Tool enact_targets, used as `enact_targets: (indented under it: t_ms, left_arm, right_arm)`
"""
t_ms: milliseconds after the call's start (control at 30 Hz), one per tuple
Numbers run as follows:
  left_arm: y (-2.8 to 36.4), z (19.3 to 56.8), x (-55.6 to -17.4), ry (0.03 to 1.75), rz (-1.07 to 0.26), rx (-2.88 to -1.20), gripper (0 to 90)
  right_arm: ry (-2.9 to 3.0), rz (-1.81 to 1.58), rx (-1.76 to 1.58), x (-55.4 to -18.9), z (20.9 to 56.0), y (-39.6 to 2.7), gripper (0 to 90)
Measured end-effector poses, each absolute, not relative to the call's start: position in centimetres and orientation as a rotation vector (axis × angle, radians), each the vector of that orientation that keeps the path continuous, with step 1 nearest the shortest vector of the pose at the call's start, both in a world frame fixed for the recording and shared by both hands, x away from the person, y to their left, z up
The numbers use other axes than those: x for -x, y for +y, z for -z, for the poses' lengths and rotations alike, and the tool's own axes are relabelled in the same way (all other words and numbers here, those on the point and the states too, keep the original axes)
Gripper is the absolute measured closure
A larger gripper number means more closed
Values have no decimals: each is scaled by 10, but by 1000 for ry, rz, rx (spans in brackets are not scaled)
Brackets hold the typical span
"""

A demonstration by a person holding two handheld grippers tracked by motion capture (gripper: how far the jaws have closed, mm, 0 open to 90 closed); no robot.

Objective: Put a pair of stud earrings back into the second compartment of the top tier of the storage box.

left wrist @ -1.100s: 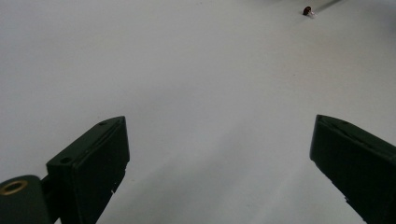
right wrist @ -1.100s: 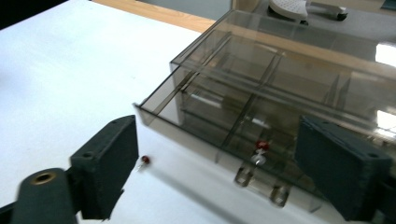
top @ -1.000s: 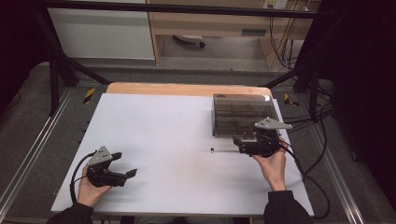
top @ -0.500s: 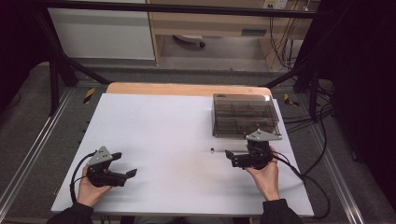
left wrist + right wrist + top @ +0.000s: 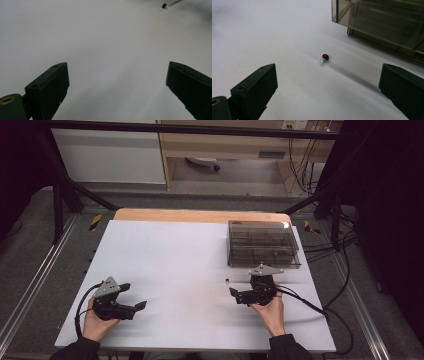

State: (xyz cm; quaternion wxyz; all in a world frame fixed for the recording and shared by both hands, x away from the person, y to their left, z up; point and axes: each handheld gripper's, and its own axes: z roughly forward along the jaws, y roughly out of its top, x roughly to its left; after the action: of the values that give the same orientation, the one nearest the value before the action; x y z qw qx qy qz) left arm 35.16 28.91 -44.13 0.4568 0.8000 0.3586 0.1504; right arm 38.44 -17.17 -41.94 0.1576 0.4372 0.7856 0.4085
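A small pin [image 5: 324,58] with a dark red round head and a short clear or metallic shank lies on the white worktop [image 5: 175,265], towards the right side and just off the near edge of a smoky transparent box [image 5: 262,244] that sits near the far right corner. In the left gripper view the pin [image 5: 164,5] is a speck far ahead.

The right hand-held gripper [image 5: 239,295] is low over the worktop close to the pin [image 5: 227,281], its jaws spread wide with nothing between them. Its own view has the pin ahead of the jaws, roughly centred between them and not yet reached. The left hand-held gripper [image 5: 131,300] rests near the near left corner, jaws also wide and empty.

The pin is likely very light, rigid and tiny, so it should skid or roll at the slightest nudge. The smooth bead-like head probably slips under the pads. Closing across the head, with the jaw tips touching the worktop either side, seems the best hold; the thin shank offers little to grip. The risk is flicking it away or under the box.
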Motion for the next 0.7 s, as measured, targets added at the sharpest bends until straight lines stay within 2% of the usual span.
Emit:
enact_targets:
  t_ms: [400, 700]
  left_arm:
    - [289, 441, -352, 884, -371, -1973, 43]
    - [289, 441, -352, 883, -371, -1972, 43]
  right_arm:
    - [2262, -1151, -1269, -399, 433, -157, 69]
    - [2237, -1160, -1267, -412, 440, -149, 214]
